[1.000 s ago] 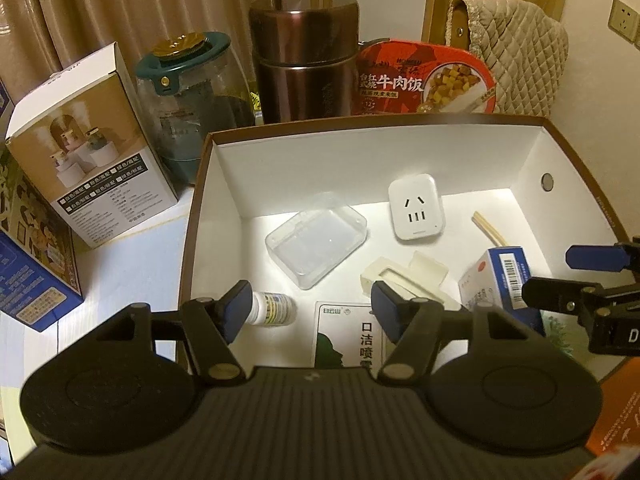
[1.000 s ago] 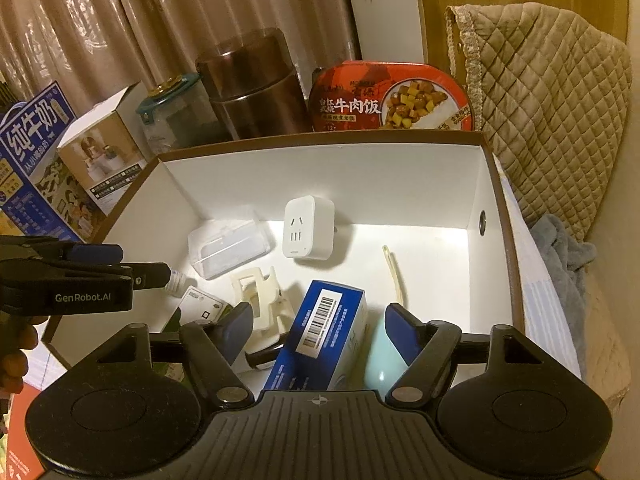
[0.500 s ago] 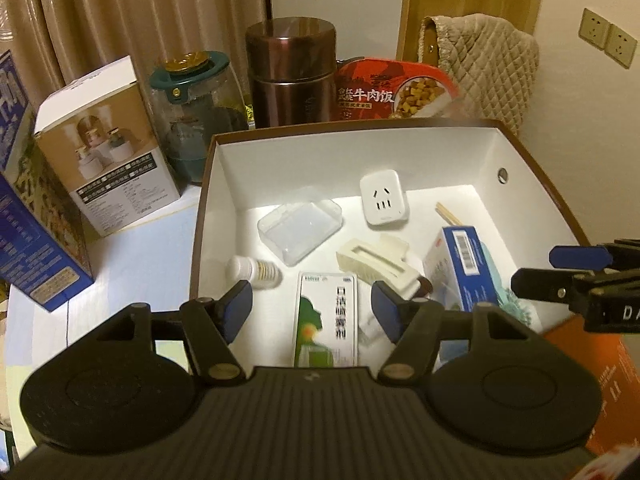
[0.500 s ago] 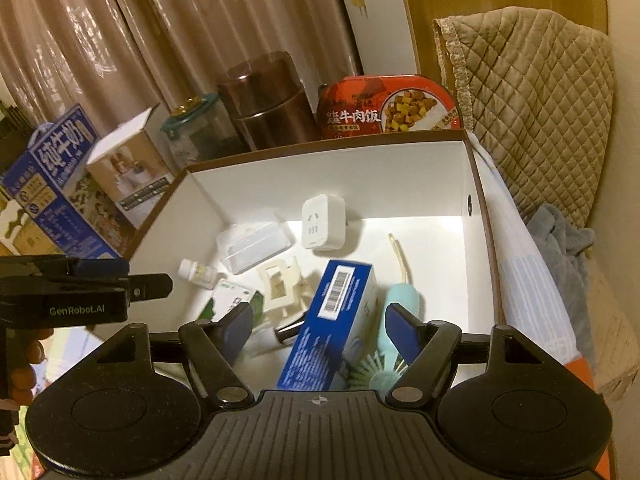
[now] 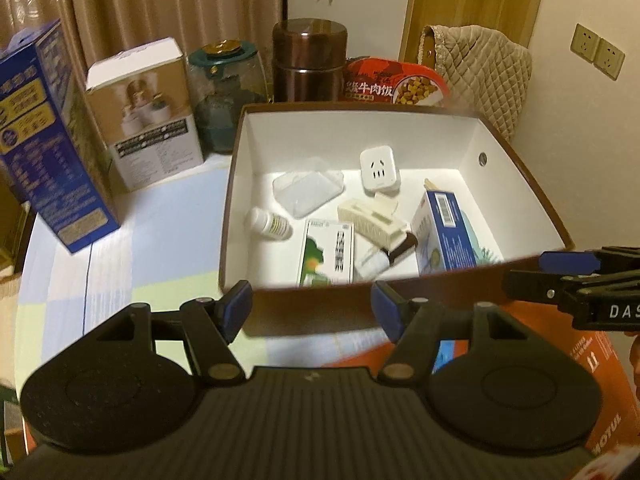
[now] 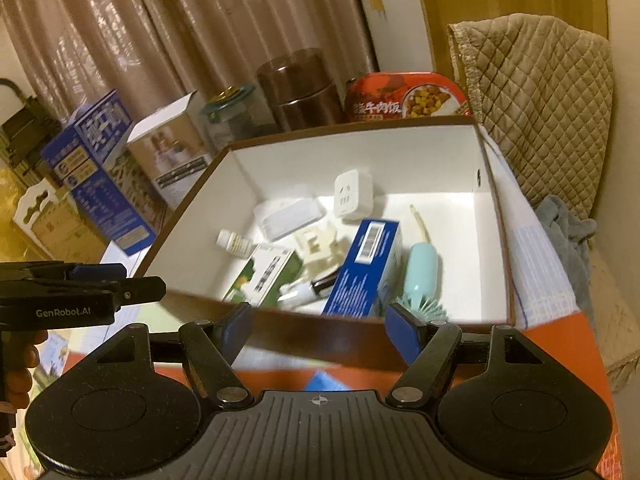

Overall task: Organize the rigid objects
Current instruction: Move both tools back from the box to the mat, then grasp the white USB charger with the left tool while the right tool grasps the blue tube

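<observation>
Mint-green brush (image 6: 420, 270) lies bristles toward camera, handle toward far wall.

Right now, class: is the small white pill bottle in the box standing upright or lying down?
Lying down: the pill bottle rests on its side on the box floor.
</observation>
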